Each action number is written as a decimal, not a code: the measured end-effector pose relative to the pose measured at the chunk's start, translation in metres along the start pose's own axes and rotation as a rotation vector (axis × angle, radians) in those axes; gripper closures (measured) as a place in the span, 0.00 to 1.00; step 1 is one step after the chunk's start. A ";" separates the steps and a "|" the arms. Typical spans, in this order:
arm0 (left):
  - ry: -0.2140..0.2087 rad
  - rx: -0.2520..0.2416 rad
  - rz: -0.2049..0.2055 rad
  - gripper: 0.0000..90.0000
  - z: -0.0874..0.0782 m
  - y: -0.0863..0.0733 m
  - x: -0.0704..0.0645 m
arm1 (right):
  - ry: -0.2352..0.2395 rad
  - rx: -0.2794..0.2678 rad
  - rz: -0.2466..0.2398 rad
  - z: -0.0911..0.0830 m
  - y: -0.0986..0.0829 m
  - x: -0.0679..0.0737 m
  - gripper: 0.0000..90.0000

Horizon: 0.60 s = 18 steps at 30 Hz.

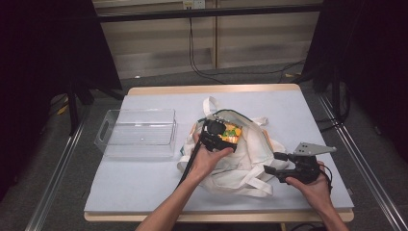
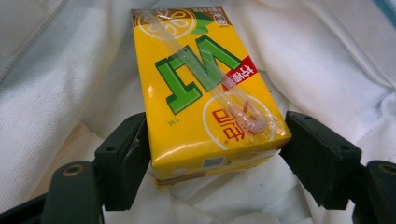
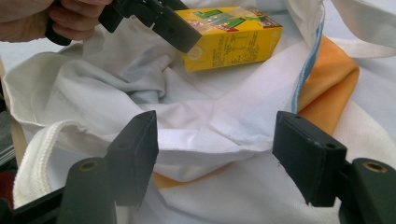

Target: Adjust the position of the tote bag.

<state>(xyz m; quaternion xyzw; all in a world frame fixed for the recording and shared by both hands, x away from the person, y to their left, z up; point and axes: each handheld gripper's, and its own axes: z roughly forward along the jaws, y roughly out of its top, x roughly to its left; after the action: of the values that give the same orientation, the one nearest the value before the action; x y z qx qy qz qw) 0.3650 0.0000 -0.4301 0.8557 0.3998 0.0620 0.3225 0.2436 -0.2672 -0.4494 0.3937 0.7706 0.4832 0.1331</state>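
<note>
Both grippers work the white canvas tote bag [image 1: 240, 163]: left gripper [image 2: 212, 154] clamps the yellow drink carton [image 2: 205, 88] (straw attached) inside it, while right gripper [image 3: 215, 154] hovers spread at the fabric.

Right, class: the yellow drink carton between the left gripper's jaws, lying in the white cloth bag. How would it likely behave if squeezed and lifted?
The yellow drink carton looks boxy with flat sides, so it probably won't roll. Its glossy skin may slip in the left gripper, whose jaws sit at its sides. Thin card probably dents if squeezed hard. The white cloth bag under it is soft and rumpled, so a push would likely tilt it.
</note>
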 end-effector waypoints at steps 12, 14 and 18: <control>-0.062 -0.023 0.085 0.30 -0.026 0.001 0.007 | -0.002 -0.003 0.002 -0.001 0.000 0.000 0.34; -0.072 -0.016 0.097 0.30 -0.030 -0.001 0.009 | -0.001 -0.002 0.000 -0.001 0.000 0.000 0.34; -0.094 0.000 0.126 0.30 -0.037 -0.003 0.013 | -0.002 -0.006 -0.001 -0.001 0.001 0.000 0.34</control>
<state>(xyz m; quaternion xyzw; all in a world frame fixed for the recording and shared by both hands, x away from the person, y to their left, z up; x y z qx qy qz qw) 0.3586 0.0296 -0.4051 0.8811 0.3297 0.0420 0.3364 0.2429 -0.2677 -0.4482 0.3936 0.7690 0.4852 0.1354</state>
